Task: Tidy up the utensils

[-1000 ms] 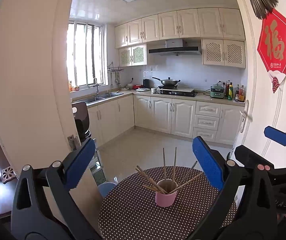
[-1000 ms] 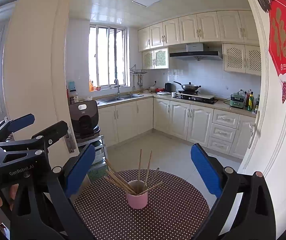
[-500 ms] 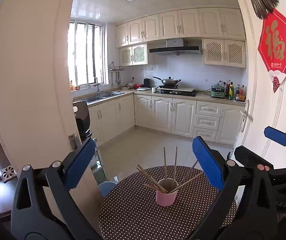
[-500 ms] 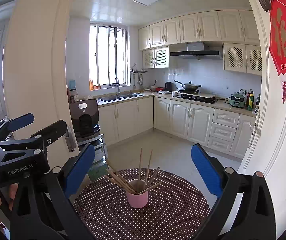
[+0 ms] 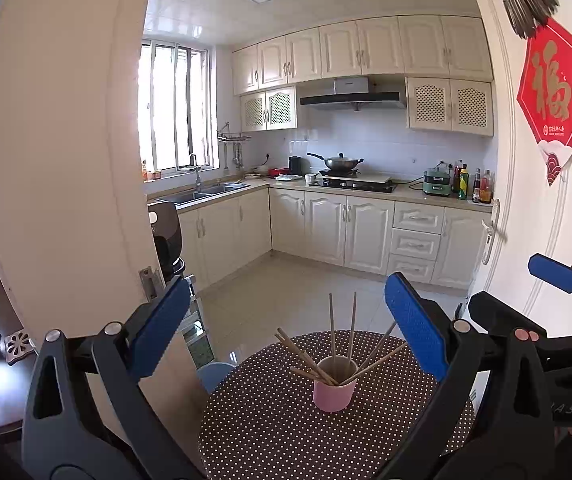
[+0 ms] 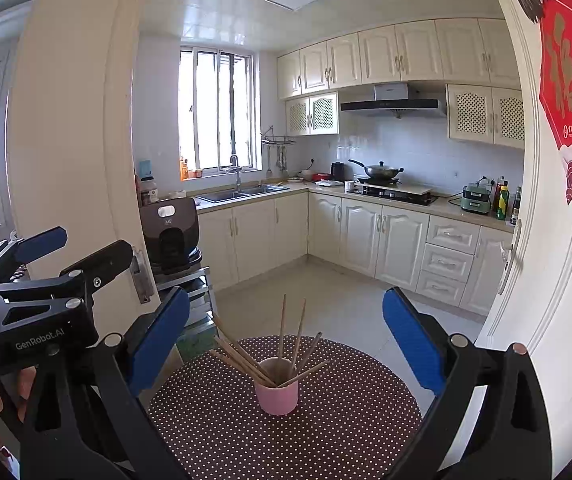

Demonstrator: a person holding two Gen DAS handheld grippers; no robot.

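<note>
A pink cup [image 5: 334, 390] stands upright on a round brown polka-dot table [image 5: 270, 432]. Several wooden chopsticks [image 5: 332, 332] stick out of it, fanned apart. The cup [image 6: 277, 394], chopsticks [image 6: 282, 328] and table [image 6: 326, 432] also show in the right wrist view. My left gripper [image 5: 288, 328] is open and empty, held above and short of the cup. My right gripper [image 6: 284, 334] is open and empty, likewise short of the cup. The right gripper shows at the right edge of the left wrist view [image 5: 522, 320]; the left gripper shows at the left of the right wrist view [image 6: 70, 256].
A cream door frame [image 5: 66, 160] stands close on the left and a white door [image 5: 546, 220] with a red decoration on the right. A kitchen with cabinets [image 5: 326, 224], sink and stove lies beyond. A blue stool [image 5: 214, 374] sits beside the table.
Both views have drifted only slightly; the cup sits a touch lower and more central. Both grippers stay open and empty.
</note>
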